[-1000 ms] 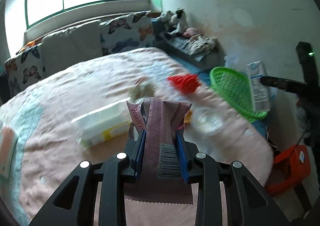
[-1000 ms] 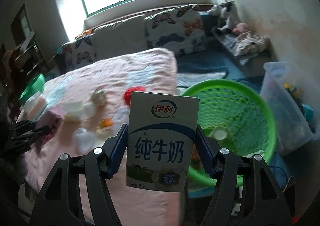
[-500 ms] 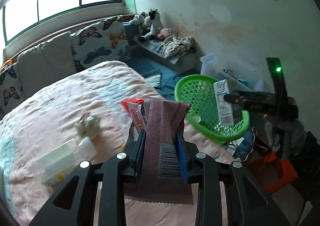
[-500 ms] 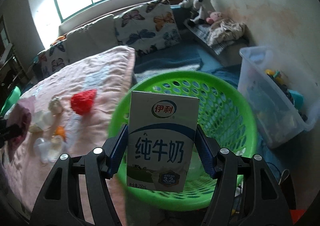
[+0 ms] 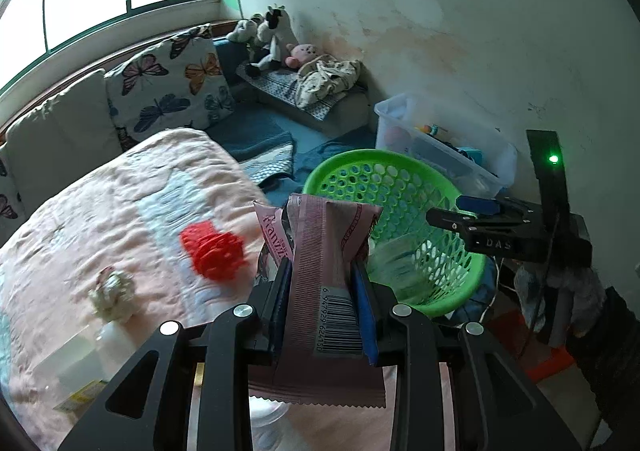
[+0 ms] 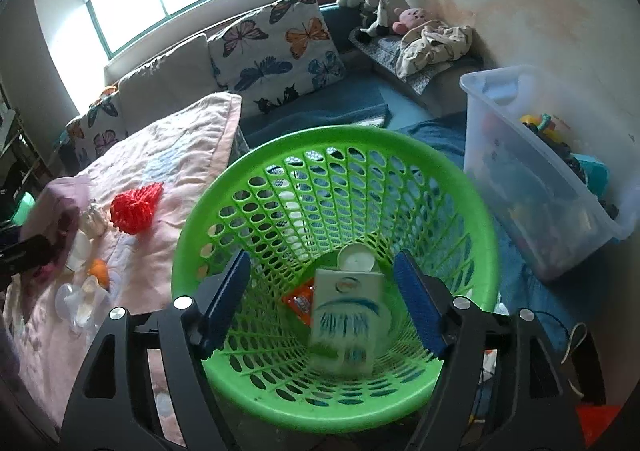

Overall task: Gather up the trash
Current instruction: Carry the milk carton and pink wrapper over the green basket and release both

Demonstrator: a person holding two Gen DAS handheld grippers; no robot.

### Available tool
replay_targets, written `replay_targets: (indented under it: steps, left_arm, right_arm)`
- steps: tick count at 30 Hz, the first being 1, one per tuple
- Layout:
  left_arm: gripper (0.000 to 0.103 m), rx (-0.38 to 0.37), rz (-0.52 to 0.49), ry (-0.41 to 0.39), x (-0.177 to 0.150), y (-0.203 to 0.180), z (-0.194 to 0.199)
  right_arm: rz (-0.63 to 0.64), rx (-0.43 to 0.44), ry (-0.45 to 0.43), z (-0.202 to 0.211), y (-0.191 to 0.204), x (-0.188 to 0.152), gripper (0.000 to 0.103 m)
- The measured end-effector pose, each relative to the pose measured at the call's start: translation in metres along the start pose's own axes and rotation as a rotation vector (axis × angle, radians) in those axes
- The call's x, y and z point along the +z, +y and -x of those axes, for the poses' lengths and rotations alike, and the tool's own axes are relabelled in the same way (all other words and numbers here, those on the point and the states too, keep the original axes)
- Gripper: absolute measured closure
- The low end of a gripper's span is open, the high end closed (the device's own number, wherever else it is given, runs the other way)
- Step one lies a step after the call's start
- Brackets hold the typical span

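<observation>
Two grippers work over a pink quilt (image 5: 120,203) and a green basket (image 6: 192,243). The right gripper (image 6: 324,311) points down into the basket's mouth, and its jaws are opening: the blue pads (image 6: 420,311) stand well apart with nothing pressed between them. Below and beyond those jaws, inside the basket, a milk carton (image 6: 348,323) shows blurred, clear of both pads; just past it lie a round white lid (image 6: 356,257) and, toward the left pad, an orange wrapper (image 6: 300,301). The left gripper (image 5: 322,287) is clamped tight on a pink snack wrapper (image 5: 320,251), which sticks up beyond the fingertips and hangs down behind them, its barcode facing the camera. Ahead of these jaws and to their right stands the same green basket (image 5: 400,179), with the right gripper (image 5: 460,217) reaching over its far rim from the right. Left of the left jaws, on the quilt, lie a red mesh piece (image 5: 212,251), a crumpled white wad (image 5: 114,293) nearer the camera, and a clear plastic packet (image 5: 72,367) at the lower left. Beyond the basket sits a clear storage bin (image 6: 540,187) of toys. In the right wrist view, an orange scrap (image 6: 98,269) and clear plastic cups (image 6: 82,303) lie on the quilt far left of the jaws.
</observation>
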State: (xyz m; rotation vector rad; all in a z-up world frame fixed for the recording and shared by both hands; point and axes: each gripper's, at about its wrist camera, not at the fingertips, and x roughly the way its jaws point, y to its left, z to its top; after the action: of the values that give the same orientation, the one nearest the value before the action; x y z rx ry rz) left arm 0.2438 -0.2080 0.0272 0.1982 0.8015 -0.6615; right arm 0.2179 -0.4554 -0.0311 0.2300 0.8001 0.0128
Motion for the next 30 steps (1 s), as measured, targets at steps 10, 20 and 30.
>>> replay_targets:
  steps: [10,20,30]
  left_arm:
    - [0.073,-0.042,-0.049,0.049,0.017,-0.043,-0.039]
    - [0.072,-0.063,-0.058,0.111,0.017,-0.063,-0.077]
    - [0.048,-0.076,-0.032,0.091,0.012,-0.065,-0.075]
  right_arm:
    - [-0.018,0.016,-0.078,0.045,-0.013,-0.01,0.028]
    - [-0.057,0.031,-0.092,0.065,-0.026,-0.032,0.028]
    - [-0.076,0.044,-0.089,0.071,-0.025,-0.045,0.028]
